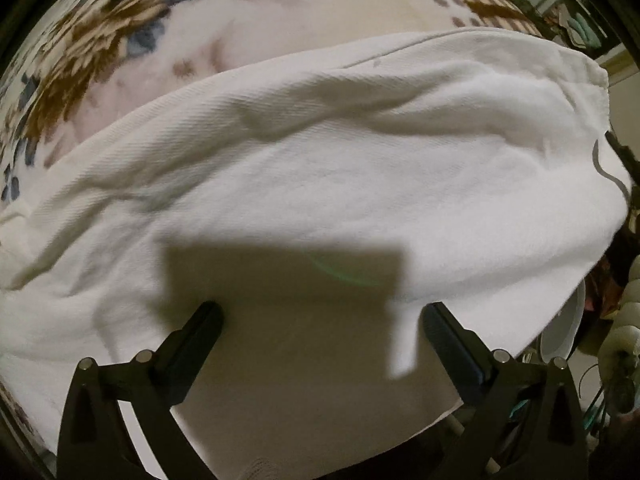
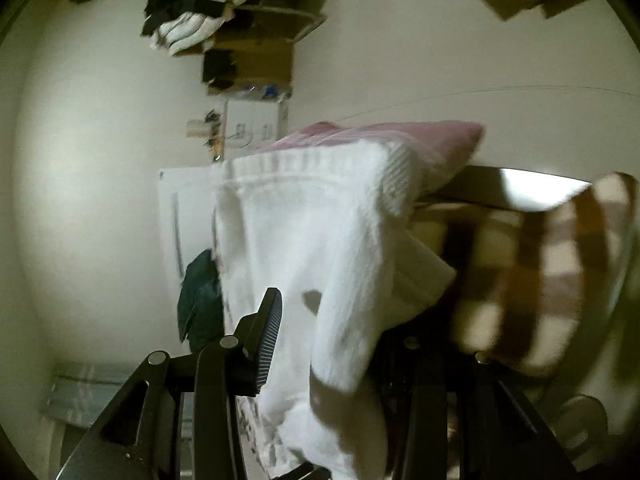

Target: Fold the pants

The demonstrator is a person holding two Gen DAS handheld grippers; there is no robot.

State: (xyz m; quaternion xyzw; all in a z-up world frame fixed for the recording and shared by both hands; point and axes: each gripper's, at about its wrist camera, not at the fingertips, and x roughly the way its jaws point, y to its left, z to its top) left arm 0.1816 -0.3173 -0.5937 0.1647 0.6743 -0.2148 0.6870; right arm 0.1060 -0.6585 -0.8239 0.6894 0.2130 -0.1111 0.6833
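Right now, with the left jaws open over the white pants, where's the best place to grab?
Probably the near edge of the white pants, just ahead of the left gripper. Push straight forward along the fingers: the cloth lies flat across the blanket and its edge already runs between the open jaws.

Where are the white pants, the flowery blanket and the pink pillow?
pants (image 1: 340,168): left wrist view, middle of the spread cloth.
blanket (image 1: 100,36): left wrist view, brown flower print.
pillow (image 2: 432,140): right wrist view, its pink top.
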